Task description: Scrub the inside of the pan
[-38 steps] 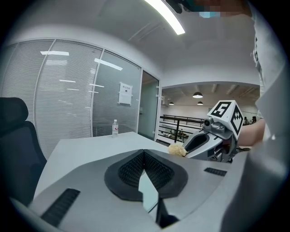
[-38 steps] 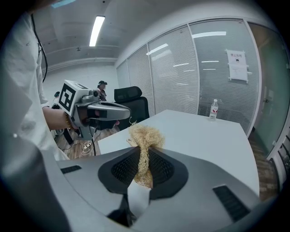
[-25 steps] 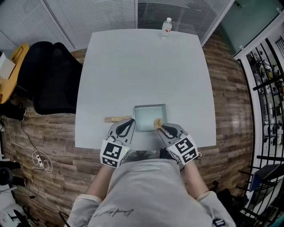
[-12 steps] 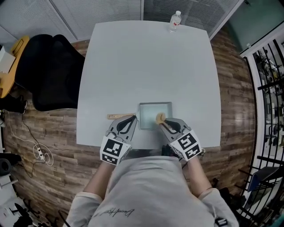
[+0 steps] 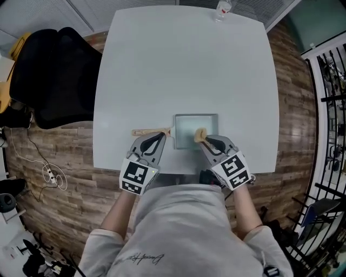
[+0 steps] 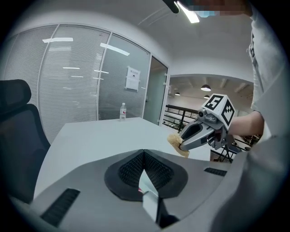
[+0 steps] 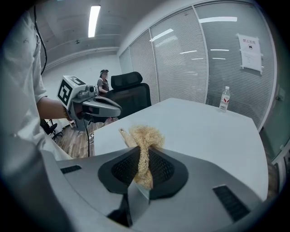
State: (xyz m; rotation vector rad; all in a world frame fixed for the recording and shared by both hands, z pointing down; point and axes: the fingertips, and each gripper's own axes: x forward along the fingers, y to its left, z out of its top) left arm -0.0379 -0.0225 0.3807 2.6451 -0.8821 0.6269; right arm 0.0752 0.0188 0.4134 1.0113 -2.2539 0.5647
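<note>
A square grey pan [image 5: 208, 123] with a wooden handle [image 5: 146, 132] pointing left lies near the table's front edge. My right gripper [image 5: 204, 139] is shut on a tan fibrous scrubber [image 5: 199, 134], which sits over the pan's front middle. The scrubber [image 7: 146, 136] bulges out between that gripper's [image 7: 144, 158] jaws. My left gripper [image 5: 161, 136] is shut just in front of the spot where the handle meets the pan. In the left gripper view its jaws [image 6: 144, 156] meet with no handle seen between them; the pan is hidden there.
A water bottle [image 5: 223, 7] stands at the table's far edge. A black office chair [image 5: 48, 70] is left of the white table [image 5: 184, 65]. Cables [image 5: 51, 176] lie on the wood floor at left, and black railings [image 5: 330, 81] run along the right.
The scrubber in my right gripper has slid a little to the left across the pan. My left gripper has stayed by the handle. The head view has tilted down.
</note>
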